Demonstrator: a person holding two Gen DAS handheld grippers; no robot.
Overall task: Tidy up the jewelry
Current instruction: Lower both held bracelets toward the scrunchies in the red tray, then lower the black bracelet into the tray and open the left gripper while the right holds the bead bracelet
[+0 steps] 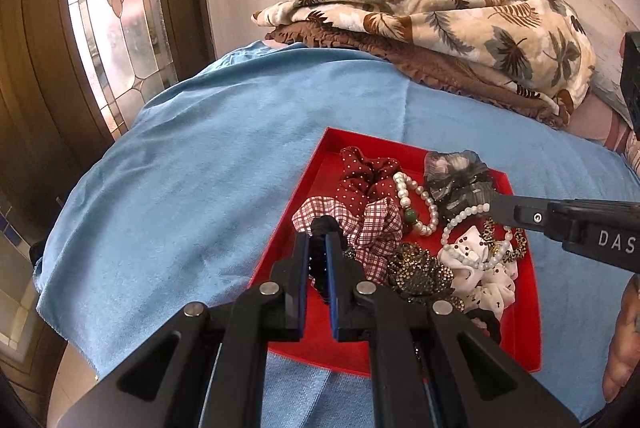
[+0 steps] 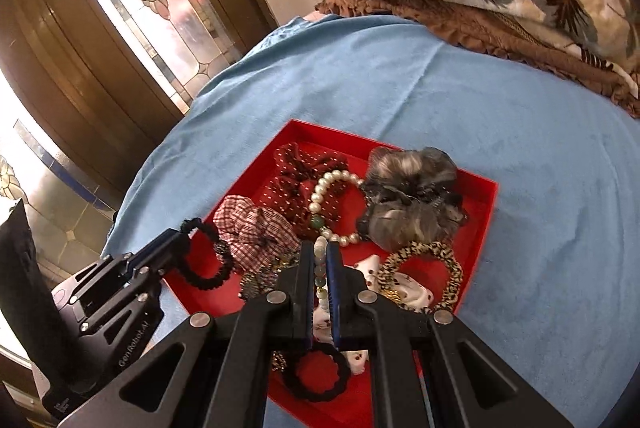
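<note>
A red tray (image 1: pixel 320 164) (image 2: pixel 480 212) on a blue cloth holds scrunchies, pearl bracelets and hair ties. My left gripper (image 1: pixel 319 240) (image 2: pixel 176 240) is shut on a black coiled hair tie (image 1: pixel 322 228) (image 2: pixel 208 260) over the tray's left side. My right gripper (image 2: pixel 320 252) (image 1: pixel 494 206) is shut on a pearl bracelet (image 2: pixel 320 268) (image 1: pixel 464 240) over the white scrunchie (image 1: pixel 492 280). A second pearl bracelet with a green bead (image 1: pixel 414 204) (image 2: pixel 332 204) lies between the red dotted scrunchie (image 1: pixel 360 176) and the grey scrunchie (image 1: pixel 460 180) (image 2: pixel 408 200).
A checked scrunchie (image 1: pixel 372 228) (image 2: pixel 256 228), a leopard hair band (image 2: pixel 440 268), a beaded dark piece (image 1: pixel 420 276) and another black hair tie (image 2: pixel 316 376) lie in the tray. A folded leaf-print blanket (image 1: pixel 440 28) sits behind. A stained-glass door (image 1: pixel 116 8) is at left.
</note>
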